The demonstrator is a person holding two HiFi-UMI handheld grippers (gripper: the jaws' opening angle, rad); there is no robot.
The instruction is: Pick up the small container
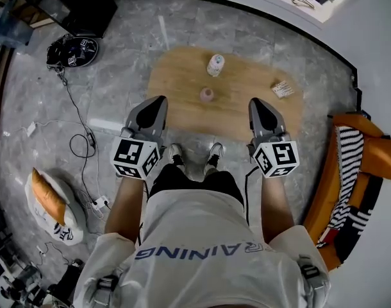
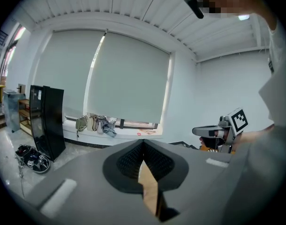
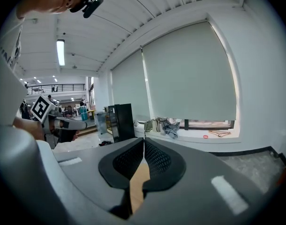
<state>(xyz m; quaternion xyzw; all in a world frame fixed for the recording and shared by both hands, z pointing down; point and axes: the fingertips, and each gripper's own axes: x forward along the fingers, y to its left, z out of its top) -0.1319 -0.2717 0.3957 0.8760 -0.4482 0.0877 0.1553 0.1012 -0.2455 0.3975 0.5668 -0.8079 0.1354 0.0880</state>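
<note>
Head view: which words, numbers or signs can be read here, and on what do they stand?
"AINING": on the white shirt; further letters unclear.
Marker cubes: black-and-white squares only, no words.
Bottle label and packet: print too small to read.

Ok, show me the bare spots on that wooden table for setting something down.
The wooden table is bare at its left end, from its rim to the small pink container. So is the stretch between that container and the packet at right. The middle is crowded: the white bottle stands close behind the container.
</note>
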